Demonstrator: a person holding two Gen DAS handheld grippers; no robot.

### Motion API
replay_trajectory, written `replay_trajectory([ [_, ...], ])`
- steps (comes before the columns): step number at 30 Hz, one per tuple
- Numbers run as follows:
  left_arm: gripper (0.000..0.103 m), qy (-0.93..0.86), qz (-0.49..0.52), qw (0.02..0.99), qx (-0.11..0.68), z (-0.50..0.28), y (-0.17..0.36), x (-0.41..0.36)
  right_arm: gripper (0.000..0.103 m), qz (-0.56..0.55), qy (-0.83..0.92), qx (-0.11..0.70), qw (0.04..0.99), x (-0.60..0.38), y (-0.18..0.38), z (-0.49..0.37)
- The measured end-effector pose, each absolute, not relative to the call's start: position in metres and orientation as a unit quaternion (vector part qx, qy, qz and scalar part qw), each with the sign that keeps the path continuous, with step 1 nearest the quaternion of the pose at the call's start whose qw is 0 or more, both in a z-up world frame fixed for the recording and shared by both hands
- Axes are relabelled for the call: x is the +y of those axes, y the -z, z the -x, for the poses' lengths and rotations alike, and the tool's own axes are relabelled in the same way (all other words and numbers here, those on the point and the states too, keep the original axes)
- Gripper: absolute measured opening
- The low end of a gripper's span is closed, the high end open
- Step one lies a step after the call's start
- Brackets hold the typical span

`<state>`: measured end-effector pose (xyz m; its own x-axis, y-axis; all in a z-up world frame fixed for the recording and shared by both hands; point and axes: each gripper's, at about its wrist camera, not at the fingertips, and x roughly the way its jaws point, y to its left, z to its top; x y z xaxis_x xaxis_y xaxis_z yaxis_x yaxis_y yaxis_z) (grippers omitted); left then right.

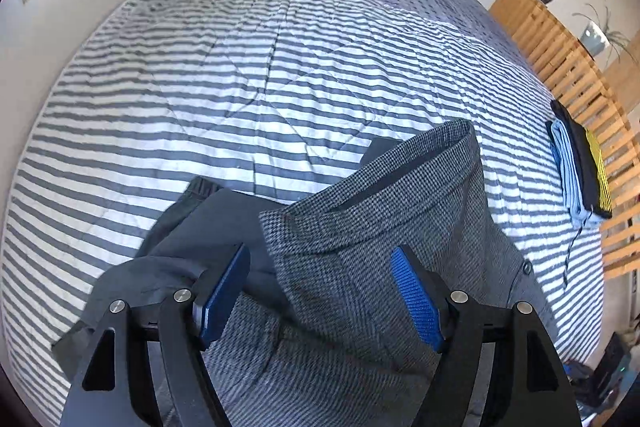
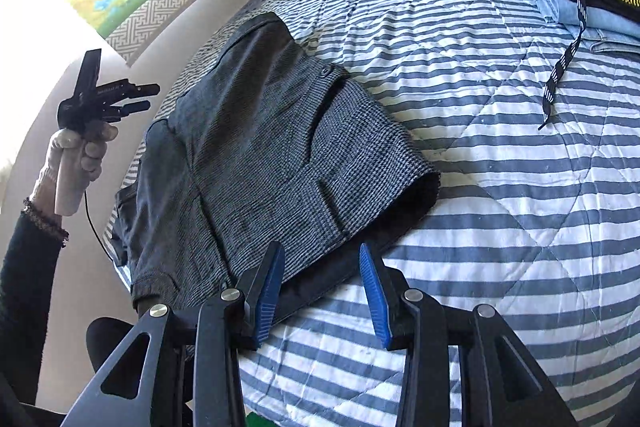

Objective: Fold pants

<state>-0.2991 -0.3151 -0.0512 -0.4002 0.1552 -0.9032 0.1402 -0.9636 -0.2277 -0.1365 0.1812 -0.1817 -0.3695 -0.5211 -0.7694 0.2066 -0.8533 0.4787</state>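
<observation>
Striped quilt (image 1: pixel 248 75) spreads ahead of both tongs. Grey tweed pants (image 2: pixel 280 155), folded, lie just ahead-left of right gripper (image 2: pixel 322 291) & under left gripper (image 1: pixel 320 291). Folded clothes stack (image 1: pixel 580 171) far right of left tongs. Both tongs wide open, holding nothing. Gloved hand (image 2: pixel 76 155) holds left tool.

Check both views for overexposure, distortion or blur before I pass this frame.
Left wrist: strong fisheye bowing of the striped bedspread, sunlit patch bright but readable, pants sharp. Right wrist: window area at far left blown out white, gloved hand partly washed out, pants well exposed.
</observation>
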Motion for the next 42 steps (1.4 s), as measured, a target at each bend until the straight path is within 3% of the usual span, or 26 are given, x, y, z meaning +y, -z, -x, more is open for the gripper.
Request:
replay_trajectory([
  [2, 0.078, -0.806, 0.568, 0.011, -0.165, 0.313, 0.063, -0.314, 0.036, -0.520, 0.808, -0.168, 0.218, 0.182, 0.195, 0.148],
  [6, 0.076, -0.806, 0.584, 0.005, -0.097, 0.317, 0.076, -0.289, 0.036, -0.529, 0.801, -0.180, 0.216, 0.187, 0.211, 0.164],
  [8, 0.054, -0.803, 0.591, 0.009, -0.080, 0.315, 0.083, -0.284, 0.036, -0.534, 0.798, -0.180, 0.216, 0.187, 0.217, 0.169],
  [10, 0.022, -0.800, 0.594, 0.005, -0.077, 0.314, 0.087, -0.282, 0.036, -0.532, 0.797, -0.188, 0.215, 0.188, 0.220, 0.174],
  [13, 0.005, -0.801, 0.595, -0.001, -0.064, 0.312, 0.086, -0.280, 0.036, -0.524, 0.799, -0.199, 0.215, 0.191, 0.222, 0.180],
  [14, 0.005, -0.803, 0.593, -0.001, -0.057, 0.311, 0.084, -0.278, 0.036, -0.523, 0.799, -0.204, 0.213, 0.192, 0.222, 0.181],
  [17, 0.010, -0.812, 0.581, -0.008, -0.064, 0.306, 0.075, -0.284, 0.036, -0.522, 0.796, -0.217, 0.215, 0.196, 0.222, 0.180],
  [18, 0.037, -0.807, 0.585, -0.014, -0.077, 0.307, 0.076, -0.290, 0.036, -0.521, 0.797, -0.217, 0.214, 0.197, 0.222, 0.180],
  [19, 0.074, -0.798, 0.594, -0.015, -0.100, 0.307, 0.078, -0.296, 0.036, -0.519, 0.799, -0.218, 0.212, 0.198, 0.222, 0.180],
  [20, 0.084, -0.796, 0.594, -0.012, -0.114, 0.305, 0.078, -0.298, 0.036, -0.518, 0.799, -0.222, 0.209, 0.201, 0.221, 0.180],
  [21, 0.087, -0.797, 0.592, -0.005, -0.118, 0.303, 0.079, -0.298, 0.036, -0.517, 0.799, -0.227, 0.206, 0.203, 0.222, 0.180],
  [23, 0.086, -0.794, 0.599, -0.002, -0.100, 0.302, 0.087, -0.291, 0.036, -0.516, 0.797, -0.237, 0.204, 0.206, 0.224, 0.183],
  [25, 0.048, -0.785, 0.613, -0.010, -0.089, 0.305, 0.102, -0.285, 0.036, -0.512, 0.800, -0.235, 0.204, 0.205, 0.226, 0.185],
  [27, 0.037, -0.790, 0.608, -0.010, -0.083, 0.304, 0.107, -0.278, 0.036, -0.506, 0.808, -0.223, 0.203, 0.200, 0.224, 0.186],
  [28, 0.026, -0.796, 0.601, -0.007, -0.069, 0.303, 0.104, -0.273, 0.036, -0.505, 0.811, -0.215, 0.203, 0.199, 0.223, 0.185],
  [33, 0.010, -0.817, 0.568, -0.002, -0.097, 0.281, 0.075, -0.283, 0.037, -0.496, 0.820, -0.206, 0.201, 0.200, 0.217, 0.179],
  [36, 0.009, -0.832, 0.545, 0.009, -0.105, 0.257, 0.053, -0.296, 0.037, -0.495, 0.819, -0.212, 0.197, 0.204, 0.218, 0.179],
  [38, 0.020, -0.825, 0.561, -0.019, -0.069, 0.255, 0.062, -0.307, 0.037, -0.495, 0.817, -0.218, 0.200, 0.205, 0.218, 0.179],
  [40, 0.053, -0.807, 0.584, -0.080, -0.040, 0.258, 0.076, -0.320, 0.037, -0.497, 0.816, -0.218, 0.198, 0.203, 0.218, 0.182],
  [42, 0.054, -0.811, 0.575, -0.089, -0.059, 0.260, 0.074, -0.330, 0.037, -0.497, 0.816, -0.219, 0.197, 0.202, 0.217, 0.183],
])
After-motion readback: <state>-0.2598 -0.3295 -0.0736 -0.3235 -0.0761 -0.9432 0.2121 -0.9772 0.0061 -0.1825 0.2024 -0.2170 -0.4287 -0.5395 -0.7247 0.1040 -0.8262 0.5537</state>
